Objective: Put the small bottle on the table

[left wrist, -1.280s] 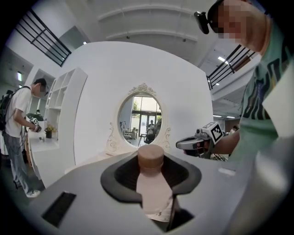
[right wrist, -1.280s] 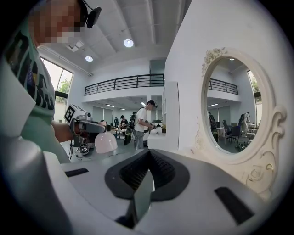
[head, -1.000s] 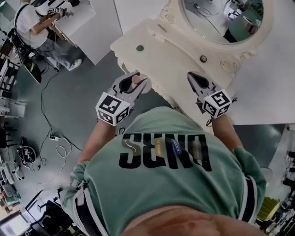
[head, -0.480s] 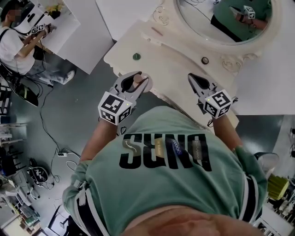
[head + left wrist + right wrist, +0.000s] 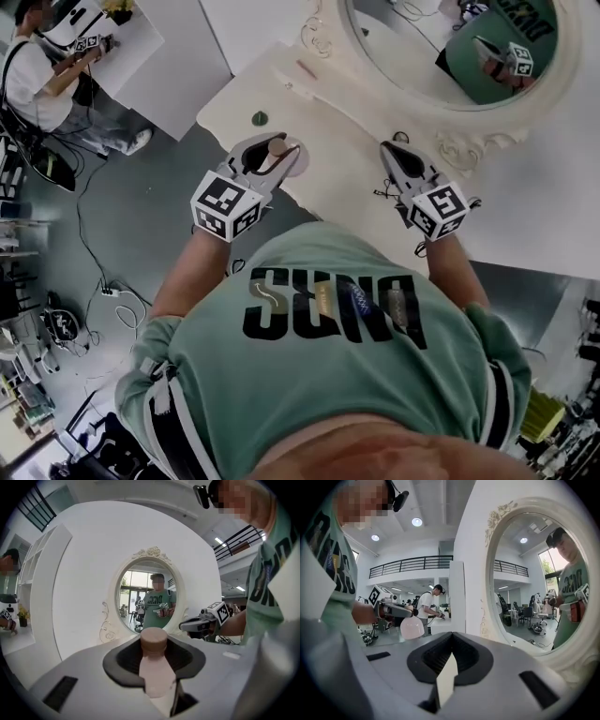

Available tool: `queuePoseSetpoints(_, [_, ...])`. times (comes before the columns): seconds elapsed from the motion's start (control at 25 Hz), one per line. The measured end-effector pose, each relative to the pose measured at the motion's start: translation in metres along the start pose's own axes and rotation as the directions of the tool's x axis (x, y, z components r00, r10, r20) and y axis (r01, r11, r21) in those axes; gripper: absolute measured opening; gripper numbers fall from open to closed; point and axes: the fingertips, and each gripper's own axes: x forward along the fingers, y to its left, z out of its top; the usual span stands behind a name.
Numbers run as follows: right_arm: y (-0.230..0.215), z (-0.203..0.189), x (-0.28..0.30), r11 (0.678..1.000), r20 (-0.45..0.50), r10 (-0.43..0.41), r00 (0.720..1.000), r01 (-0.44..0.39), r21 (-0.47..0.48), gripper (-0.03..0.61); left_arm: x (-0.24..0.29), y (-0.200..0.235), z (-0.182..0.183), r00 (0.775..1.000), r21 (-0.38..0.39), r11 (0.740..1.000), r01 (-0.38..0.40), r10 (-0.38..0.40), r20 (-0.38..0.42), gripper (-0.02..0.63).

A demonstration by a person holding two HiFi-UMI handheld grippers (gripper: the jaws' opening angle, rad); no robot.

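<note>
LEFT: left gripper (image 5: 272, 159) clamped on bottle (image 5: 157, 672), upright, cap up | RIGHT: right gripper (image 5: 446, 674) jaws together, empty | TABLE (image 5: 342, 141): just below and ahead of left tips | NEXT: likely lower straight down.

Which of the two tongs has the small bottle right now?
The left tongs: the small bottle, pale pink with a brown cap, stands upright, clamped between their jaws. The right tongs are shut with nothing in them.

Lab hall, mezzanine railing (image 5: 412, 564), floor cables (image 5: 120, 302)
</note>
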Motion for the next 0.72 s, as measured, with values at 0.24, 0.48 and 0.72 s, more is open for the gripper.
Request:
queuePoseSetpoints(0.24, [-0.011,0.002,0.0,1.0,-0.001,-0.006,1.0,0.006,-0.027,-0.006,0.013,-0.007,0.01,1.0,-0.023,1.0,-0.001,0.001,0.026,0.133])
queuePoseSetpoints(0.48, [-0.015,0.019,0.015,0.995,0.061,-0.091,0.994,0.093,-0.028,-0.006,0.016,0.019,0.013,0.999,0.027,0.999,0.039,-0.039,0.004,0.133])
queuePoseSetpoints(0.72, [-0.029,0.024,0.029,0.993,0.055,-0.115,0.992,0.117,-0.028,-0.006,0.031,0.036,0.02,0.999,0.054,0.997,0.052,-0.052,0.0,0.133])
